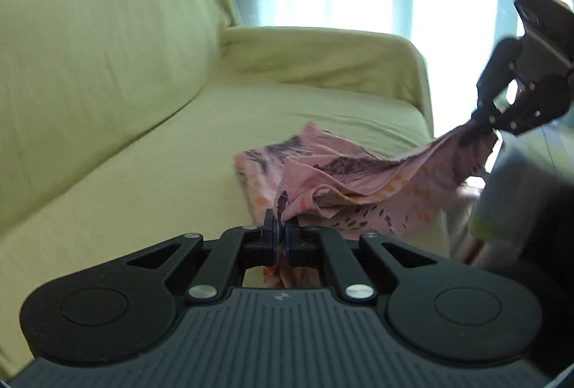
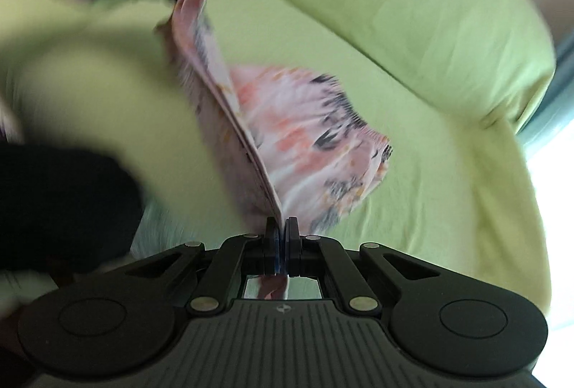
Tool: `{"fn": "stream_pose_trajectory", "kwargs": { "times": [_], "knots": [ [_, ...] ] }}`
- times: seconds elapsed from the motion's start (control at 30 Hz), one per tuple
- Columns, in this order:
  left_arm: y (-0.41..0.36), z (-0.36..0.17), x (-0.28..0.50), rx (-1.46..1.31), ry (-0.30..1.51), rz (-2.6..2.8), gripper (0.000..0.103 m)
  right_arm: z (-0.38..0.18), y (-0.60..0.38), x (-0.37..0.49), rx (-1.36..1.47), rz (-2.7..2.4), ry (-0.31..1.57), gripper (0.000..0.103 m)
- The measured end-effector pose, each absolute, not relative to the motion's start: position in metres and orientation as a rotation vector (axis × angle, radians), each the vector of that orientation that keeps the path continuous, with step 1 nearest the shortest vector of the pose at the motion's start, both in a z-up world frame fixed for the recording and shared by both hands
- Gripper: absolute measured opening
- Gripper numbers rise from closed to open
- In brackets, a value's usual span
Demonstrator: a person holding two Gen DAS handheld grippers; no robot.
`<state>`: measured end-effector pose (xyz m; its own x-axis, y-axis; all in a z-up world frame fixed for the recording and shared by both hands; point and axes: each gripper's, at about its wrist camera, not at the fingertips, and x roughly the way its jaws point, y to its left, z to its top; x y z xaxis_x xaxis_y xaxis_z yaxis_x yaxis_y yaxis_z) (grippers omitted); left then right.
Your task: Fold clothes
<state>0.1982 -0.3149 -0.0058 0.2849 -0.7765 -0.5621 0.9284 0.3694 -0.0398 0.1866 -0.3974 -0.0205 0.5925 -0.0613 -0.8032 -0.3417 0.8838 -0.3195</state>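
Two grippers are clamped on one cloth (image 1: pixel 344 180), a thin pink printed garment that is judged light, limp and easily creased; it sags between the holds and would slip from a loose pinch. Hold is best taken at hems or corners, where layers bunch and give the pads something to bite. The left gripper (image 1: pixel 281 230) is pressed together on an edge just ahead of its fingertips, with fabric trailing back between the fingers. The right gripper (image 2: pixel 282 226) is likewise closed on a folded edge, lifted above the sofa (image 1: pixel 125 154). Beyond both tools the far part of the cloth is draped on the seat
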Motion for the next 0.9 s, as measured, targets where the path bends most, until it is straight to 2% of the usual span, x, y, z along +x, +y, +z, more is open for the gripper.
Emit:
{"fn": "stream_pose_trajectory", "kwargs": {
  "times": [0.1, 0.27, 0.33, 0.4, 0.57, 0.6, 0.73, 0.9],
  "knots": [
    [-0.335, -0.029, 0.243, 0.243, 0.662, -1.135, 0.002, -0.032, -0.453, 0.239, -0.256, 0.210, 0.973, 0.000],
    [-0.347, -0.067, 0.277, 0.140, 0.818, -1.091, 0.002, -0.093, -0.520, 0.288, 0.033, 0.197, 0.991, 0.004],
    [-0.343, -0.072, 0.279, 0.105, 0.827, -1.091, 0.003, -0.104, -0.546, 0.281, 0.210, 0.128, 0.919, 0.031],
    [-0.340, -0.074, 0.281, 0.079, 0.833, -1.092, 0.003, -0.107, -0.570, 0.264, 0.377, 0.046, 0.820, 0.038],
    [-0.344, -0.073, 0.273, 0.101, 0.818, -1.088, 0.003, -0.128, -0.588, 0.200, 0.668, -0.110, 0.616, 0.039],
    [-0.344, -0.073, 0.272, 0.106, 0.816, -1.086, 0.003, -0.136, -0.586, 0.193, 0.705, -0.107, 0.590, 0.041],
    [-0.346, -0.076, 0.273, 0.096, 0.819, -1.081, 0.003, -0.160, -0.560, 0.178, 0.761, -0.124, 0.580, 0.046],
    [-0.344, -0.078, 0.274, 0.072, 0.823, -1.083, 0.003, -0.182, -0.553, 0.175, 0.857, -0.108, 0.549, 0.046]
  ]
}}
